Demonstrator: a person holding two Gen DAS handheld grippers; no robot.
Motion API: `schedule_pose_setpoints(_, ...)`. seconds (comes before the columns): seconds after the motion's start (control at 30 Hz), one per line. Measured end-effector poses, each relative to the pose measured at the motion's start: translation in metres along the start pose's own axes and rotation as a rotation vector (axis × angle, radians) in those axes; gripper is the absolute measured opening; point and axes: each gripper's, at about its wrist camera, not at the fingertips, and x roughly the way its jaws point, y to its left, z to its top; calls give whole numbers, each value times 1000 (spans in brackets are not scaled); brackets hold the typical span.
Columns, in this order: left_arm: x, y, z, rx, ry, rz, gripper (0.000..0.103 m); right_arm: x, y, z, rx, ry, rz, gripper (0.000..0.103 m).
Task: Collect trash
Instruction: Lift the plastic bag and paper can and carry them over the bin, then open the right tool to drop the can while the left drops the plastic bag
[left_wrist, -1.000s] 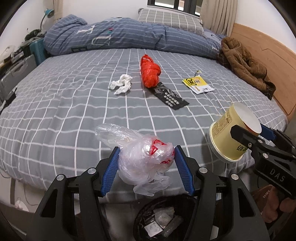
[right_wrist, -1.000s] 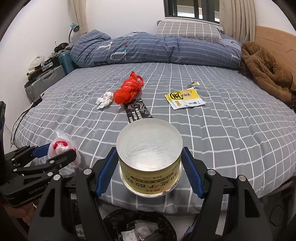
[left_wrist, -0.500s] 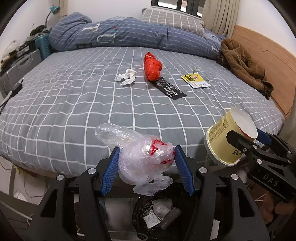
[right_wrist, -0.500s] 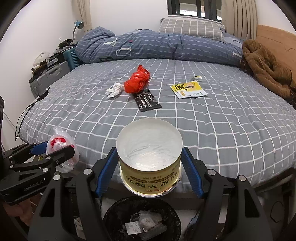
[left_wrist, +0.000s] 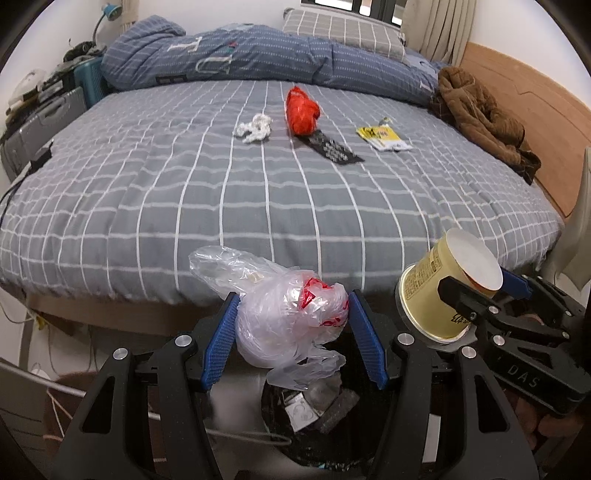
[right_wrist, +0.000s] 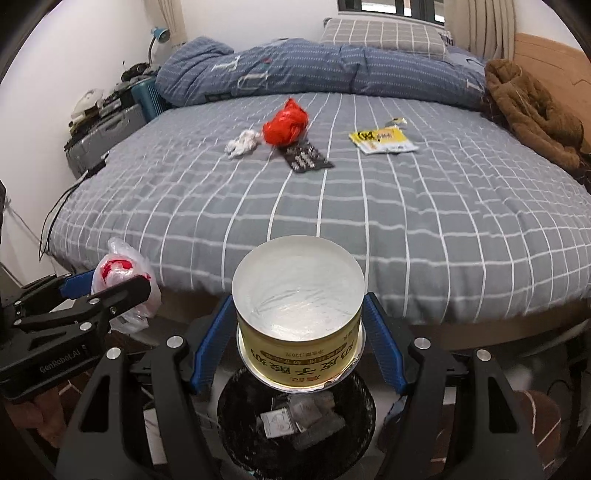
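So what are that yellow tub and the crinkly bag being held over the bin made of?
The yellow tub looks like coated paper: matte printed wall, and a shiny, silvery foil-like face on its upturned end. The bag looks like thin clear plastic film with red print: glossy, see-through, heavily wrinkled.

Left gripper (left_wrist: 293, 334) clamps plastic bag (left_wrist: 291, 321) — over bin (left_wrist: 314, 413).

Even indoor light, slight motion blur, strong fisheye bending, dark corners.
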Motion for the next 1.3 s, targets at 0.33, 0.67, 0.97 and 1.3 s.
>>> schedule_pose_setpoints(0.33, 6, 3, -25, -9, 72, 3, 59, 3, -1, -25, 11, 74, -31, 67)
schedule_pose_setpoints(0.67, 42, 2, -47, -9, 180, -7, 59, 38, -3, -50, 7, 201, -42, 67)
schedule_pose_setpoints(0.97, 76, 8, -56, -39, 263, -14, 59, 71, -13, -61, 38, 296, -34, 67)
schedule_pose_setpoints(1.3, 99, 11, -60, -42, 303, -8, 59, 99, -17, -72, 59, 381, -16, 67)
